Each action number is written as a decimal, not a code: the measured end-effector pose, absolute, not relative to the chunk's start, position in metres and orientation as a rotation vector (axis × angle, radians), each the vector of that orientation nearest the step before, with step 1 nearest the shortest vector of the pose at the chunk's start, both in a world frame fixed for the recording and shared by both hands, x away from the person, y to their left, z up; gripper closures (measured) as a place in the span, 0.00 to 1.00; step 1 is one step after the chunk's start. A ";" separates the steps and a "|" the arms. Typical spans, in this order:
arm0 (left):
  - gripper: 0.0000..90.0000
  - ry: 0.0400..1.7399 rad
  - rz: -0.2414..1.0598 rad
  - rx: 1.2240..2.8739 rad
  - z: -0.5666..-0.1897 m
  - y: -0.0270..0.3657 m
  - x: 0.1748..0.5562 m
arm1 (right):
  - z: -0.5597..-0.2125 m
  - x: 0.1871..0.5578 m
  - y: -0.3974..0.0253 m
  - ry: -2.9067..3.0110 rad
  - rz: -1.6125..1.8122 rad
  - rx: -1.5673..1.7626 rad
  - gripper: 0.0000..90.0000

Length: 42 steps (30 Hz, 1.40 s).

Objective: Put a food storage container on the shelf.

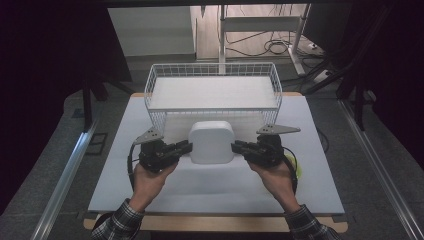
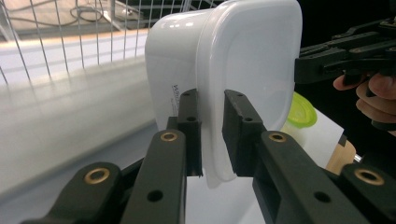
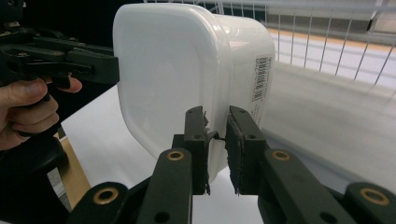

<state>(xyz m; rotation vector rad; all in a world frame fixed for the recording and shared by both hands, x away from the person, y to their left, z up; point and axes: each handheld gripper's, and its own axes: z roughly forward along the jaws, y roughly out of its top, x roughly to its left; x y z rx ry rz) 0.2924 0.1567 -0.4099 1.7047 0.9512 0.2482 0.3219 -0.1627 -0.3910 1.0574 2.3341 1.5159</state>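
The left gripper has its jaws pinched narrowly on the rim of a white tub, the lip caught between the two pads. The right gripper does the same on the opposite rim, jaws nearly closed with only the thin plastic edge between them. In the high view the left gripper bites the tub at its 9 o'clock side and the right gripper at its 3 o'clock side.

The tub appears lifted off the table, carried between both grippers, just short of the wire basket, which stands at 12 o'clock from it. Judging by this, the grasp and lift are done; what seems left is carrying the tub over the near wall of the basket and setting it down inside.

Both hands come in low from 6 o'clock, forearms angled inward, each gripper lying roughly level and pointing toward the other across the tub. A green lid lies on the table by the right hand.
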 end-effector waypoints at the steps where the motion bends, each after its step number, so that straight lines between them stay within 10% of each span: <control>1: 0.87 0.946 0.257 1.705 -0.407 0.157 0.293 | -0.388 0.323 -0.163 2.327 1.525 1.057 0.88; 42: 0.87 0.907 0.352 1.651 -0.314 0.166 0.351 | -0.295 0.377 -0.147 2.174 1.572 0.965 0.87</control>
